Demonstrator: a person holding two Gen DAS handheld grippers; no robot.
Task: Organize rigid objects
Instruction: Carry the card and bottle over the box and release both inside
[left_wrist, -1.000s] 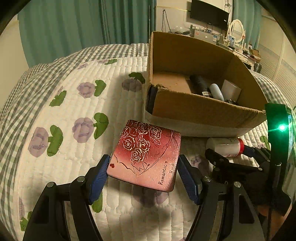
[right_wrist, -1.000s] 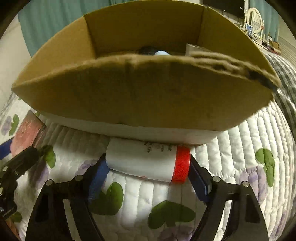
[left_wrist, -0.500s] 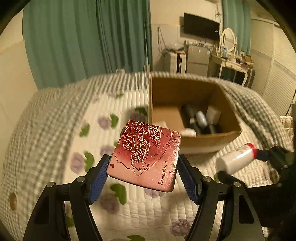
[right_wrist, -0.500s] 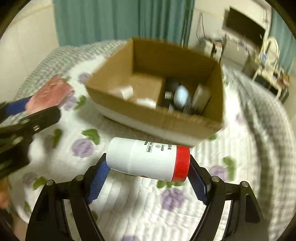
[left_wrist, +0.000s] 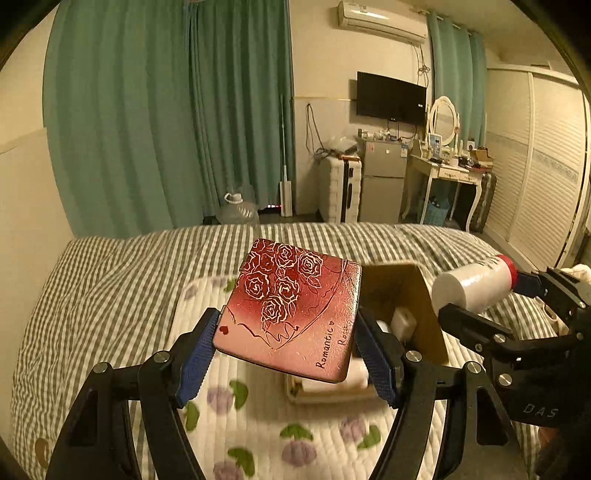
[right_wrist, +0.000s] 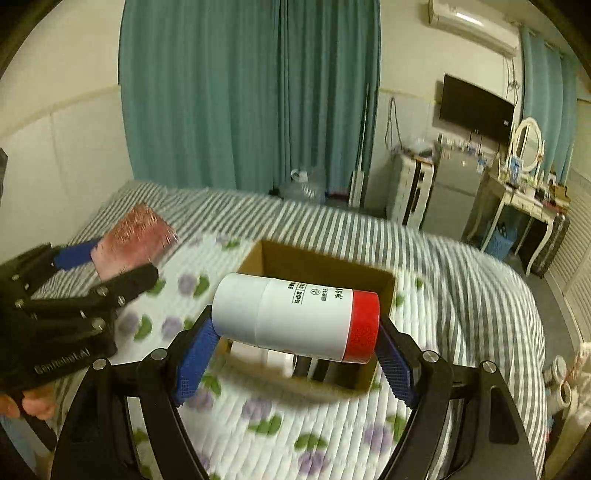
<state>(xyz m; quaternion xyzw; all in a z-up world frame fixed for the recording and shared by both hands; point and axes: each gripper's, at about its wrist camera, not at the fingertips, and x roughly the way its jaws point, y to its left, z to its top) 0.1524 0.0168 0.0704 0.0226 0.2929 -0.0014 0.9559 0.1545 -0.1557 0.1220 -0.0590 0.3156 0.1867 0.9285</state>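
We carry a red tin and a white bottle above the bed, box below.
Left wrist view: our left tongs (left_wrist: 286, 347) clamp the rose-patterned tin (left_wrist: 290, 308), marked "Romantic", raised over the quilted bed (left_wrist: 110, 288); the cardboard box (left_wrist: 406, 295) sits behind it. Right wrist view: our right tongs (right_wrist: 295, 354) grip the red-capped white bottle (right_wrist: 295, 317) sideways above the box (right_wrist: 317, 264); its Chinese label is unreadable.

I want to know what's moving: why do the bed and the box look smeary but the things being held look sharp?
Left wrist view: red rose-patterned tin is crisp, brown cardboard box and quilt smear with motion blur. Right wrist view: white cylindrical bottle with red cap sharp, striped bedding streaked. Fisheye bends both edges.
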